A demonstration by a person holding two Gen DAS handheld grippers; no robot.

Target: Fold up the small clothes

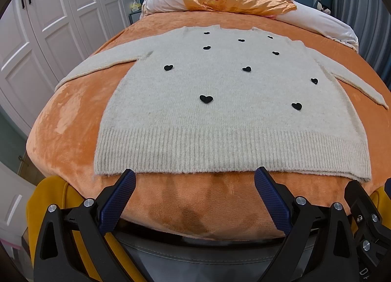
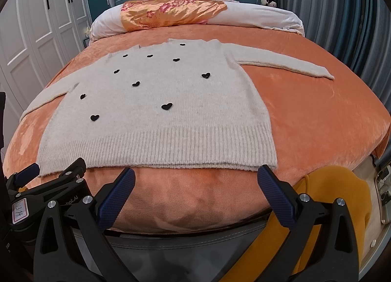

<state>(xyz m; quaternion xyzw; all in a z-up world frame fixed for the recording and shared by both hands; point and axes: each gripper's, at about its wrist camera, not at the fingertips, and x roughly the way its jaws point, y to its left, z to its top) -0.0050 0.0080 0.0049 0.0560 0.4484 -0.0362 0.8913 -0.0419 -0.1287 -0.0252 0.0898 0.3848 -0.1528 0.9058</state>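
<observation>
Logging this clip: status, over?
Both tongs, left and right, open, empty, short of the hem. Sweater flat on bed, sleeves spread, unfolded. Nothing in the way.

Pale grey knit sweater (image 1: 220, 110), spread flat and unfolded.

Lies front up, ribbed hem (image 1: 232, 152) nearest the cameras, neckline at the far end. Dotted with small black hearts (image 1: 206, 98) across the chest and belly. Both sleeves stretched out sideways, angled slightly toward the hem; right sleeve (image 2: 286, 65) straight and flat, left sleeve (image 1: 102, 65) likewise. No creases or folds showing.
</observation>
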